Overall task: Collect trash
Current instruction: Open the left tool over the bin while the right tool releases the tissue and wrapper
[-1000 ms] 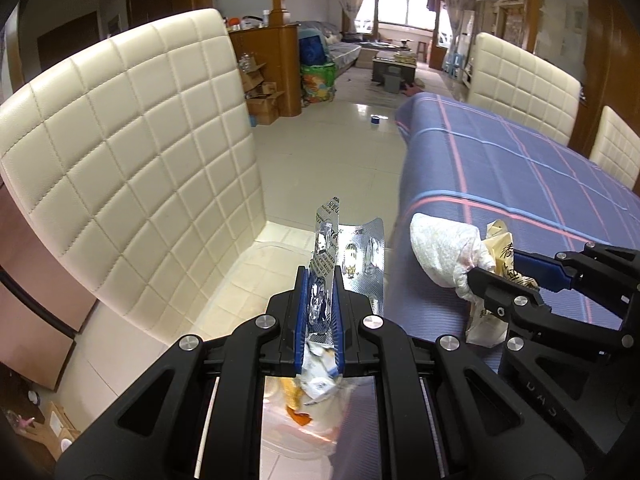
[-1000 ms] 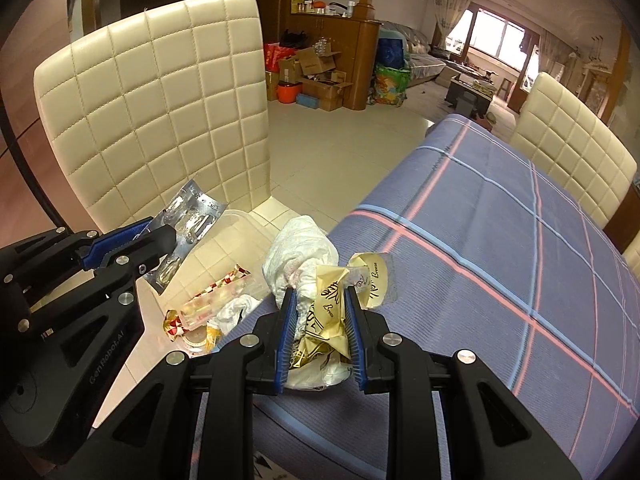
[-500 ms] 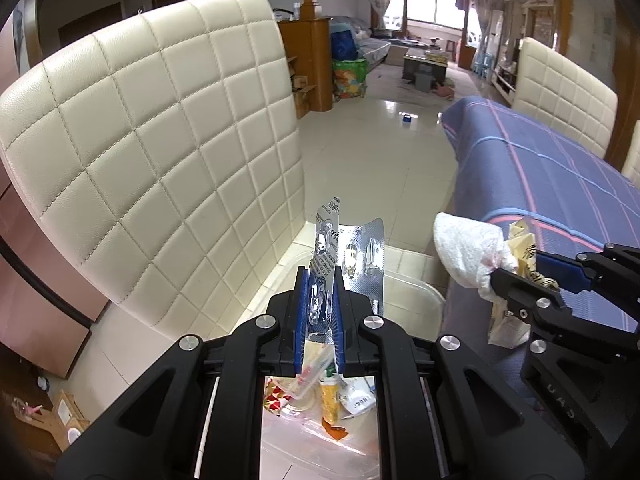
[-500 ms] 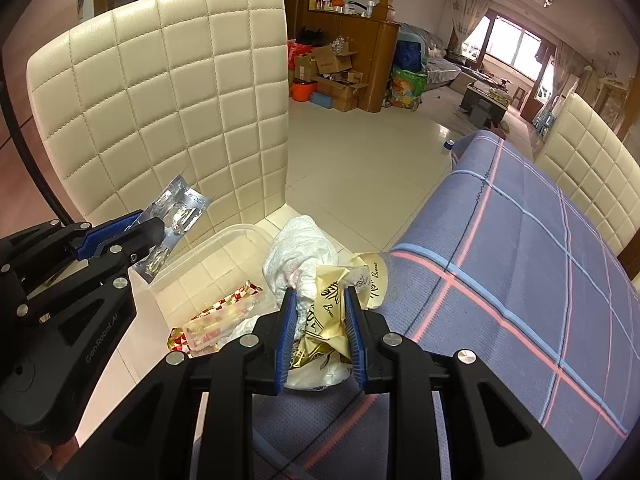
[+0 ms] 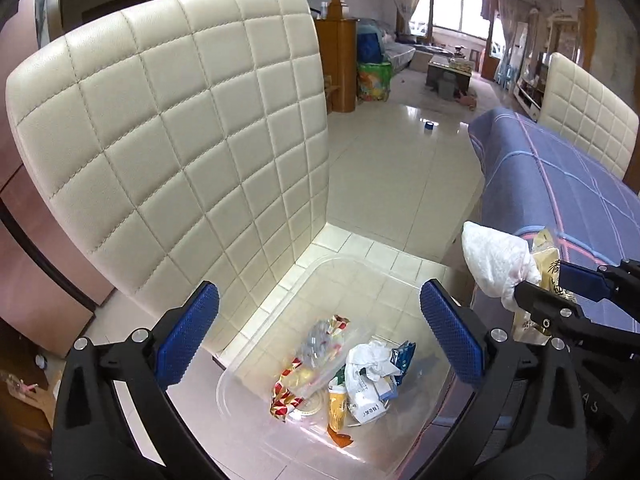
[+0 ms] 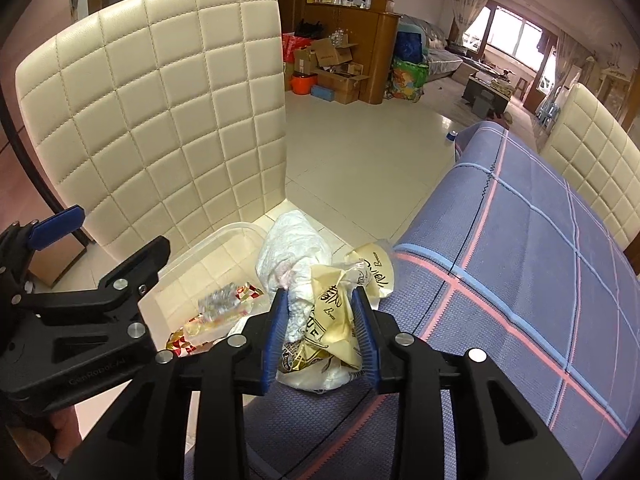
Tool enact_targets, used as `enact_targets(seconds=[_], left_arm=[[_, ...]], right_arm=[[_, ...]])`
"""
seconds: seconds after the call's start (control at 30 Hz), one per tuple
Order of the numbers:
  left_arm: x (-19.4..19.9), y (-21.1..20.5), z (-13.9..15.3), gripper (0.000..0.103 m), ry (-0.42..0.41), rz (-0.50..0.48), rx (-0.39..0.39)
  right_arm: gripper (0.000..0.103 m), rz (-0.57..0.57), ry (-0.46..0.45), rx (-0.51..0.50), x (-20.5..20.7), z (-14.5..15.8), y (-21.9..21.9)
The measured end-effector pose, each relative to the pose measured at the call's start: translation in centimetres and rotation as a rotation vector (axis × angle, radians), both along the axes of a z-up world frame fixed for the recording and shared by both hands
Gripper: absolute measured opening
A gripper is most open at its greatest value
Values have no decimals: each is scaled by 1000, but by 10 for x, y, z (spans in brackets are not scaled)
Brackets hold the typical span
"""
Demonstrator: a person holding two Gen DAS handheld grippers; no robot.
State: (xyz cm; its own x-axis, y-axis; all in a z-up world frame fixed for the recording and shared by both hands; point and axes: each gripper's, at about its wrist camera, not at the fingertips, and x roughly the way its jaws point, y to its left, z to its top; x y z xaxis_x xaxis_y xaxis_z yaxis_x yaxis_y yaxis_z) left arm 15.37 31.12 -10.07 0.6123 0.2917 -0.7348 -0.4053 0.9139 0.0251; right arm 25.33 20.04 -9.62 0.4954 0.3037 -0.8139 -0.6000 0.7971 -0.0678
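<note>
A clear plastic bin [image 5: 362, 276] stands on the floor beside a cream chair and holds several wrappers and a silver blister pack [image 5: 318, 340]. My left gripper [image 5: 320, 332] is open and empty above the bin. My right gripper [image 6: 322, 320] is shut on a wad of trash [image 6: 332, 300]: a white tissue and a yellow printed wrapper. It hangs at the table's corner, just right of the bin [image 6: 224, 236]. The wad also shows in the left wrist view [image 5: 496, 264]. The left gripper shows in the right wrist view [image 6: 100, 248].
A cream quilted chair [image 5: 168, 152] stands right behind the bin. A table with a blue checked cloth [image 6: 520, 264] lies to the right, with another cream chair [image 6: 596, 160] behind it. Tiled floor stretches beyond towards boxes and a cabinet [image 6: 340, 68].
My left gripper has opened and the blister pack has dropped into the bin. Both grippers have moved left, over and beside the bin. The right gripper keeps its hold.
</note>
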Motion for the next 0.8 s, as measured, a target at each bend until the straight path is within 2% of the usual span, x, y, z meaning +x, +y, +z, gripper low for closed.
enact_targets(seconds=[0.4, 0.43, 0.5, 0.67, 0.73, 0.8], left_arm=[[-13, 8, 4, 99, 2, 42, 23], [-14, 10, 5, 99, 1, 49, 24], [-17, 13, 6, 99, -3, 58, 28], [-25, 21, 9, 99, -11, 82, 37], [-28, 25, 10, 99, -16, 93, 40], [-30, 27, 12, 99, -18, 99, 39]], right_arm=[[33, 16, -25, 5, -6, 7, 5], [34, 18, -23, 5, -7, 7, 5], [43, 19, -28, 10, -8, 8, 6], [45, 36, -46, 15, -12, 12, 11], [51, 44, -47, 19, -14, 13, 14], [70, 43, -57, 28, -17, 14, 13]])
